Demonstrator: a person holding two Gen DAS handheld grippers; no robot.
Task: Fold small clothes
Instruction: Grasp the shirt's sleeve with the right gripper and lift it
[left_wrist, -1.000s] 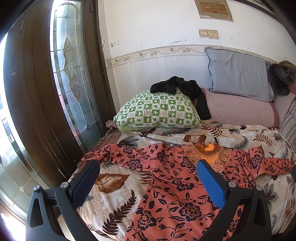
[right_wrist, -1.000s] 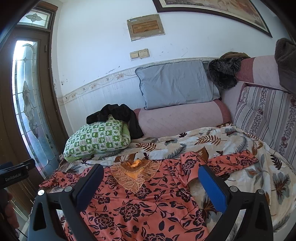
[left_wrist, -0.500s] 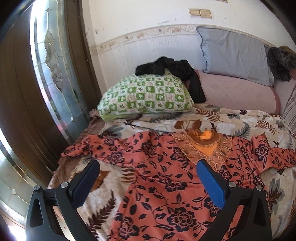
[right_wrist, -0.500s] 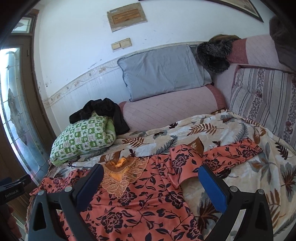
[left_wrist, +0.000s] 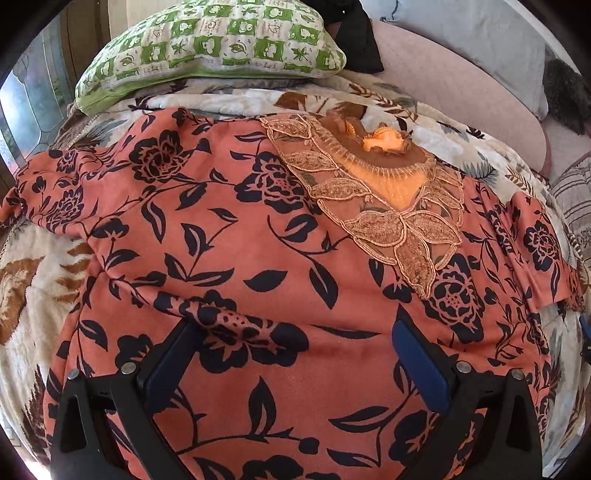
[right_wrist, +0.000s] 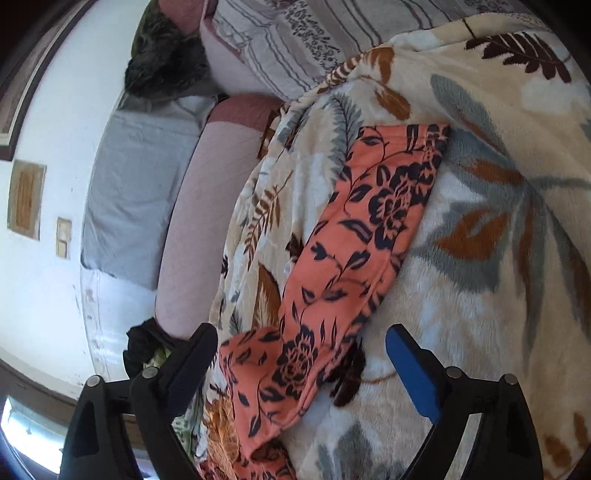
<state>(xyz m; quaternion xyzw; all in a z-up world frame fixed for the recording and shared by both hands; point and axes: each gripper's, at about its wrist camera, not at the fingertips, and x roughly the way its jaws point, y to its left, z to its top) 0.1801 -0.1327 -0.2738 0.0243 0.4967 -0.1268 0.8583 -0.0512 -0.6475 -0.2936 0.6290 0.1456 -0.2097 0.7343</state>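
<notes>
Left wrist view: the left gripper (left_wrist: 295, 354) hangs low over an orange floral top (left_wrist: 236, 236) spread flat on a leaf-print blanket (left_wrist: 33, 266) on the bed. Its jaws stand wide apart, one on each side of a raised wrinkle in the body of the top; whether the tips touch the cloth I cannot tell. The lace neckline (left_wrist: 384, 206) lies beyond the jaws, toward a green checked pillow (left_wrist: 210, 40). In the right wrist view, rolled sideways, the right gripper (right_wrist: 299, 350) has its jaws apart but closing, with the top's right sleeve (right_wrist: 354, 251) running up between them; the pads are not pressing on it.
</notes>
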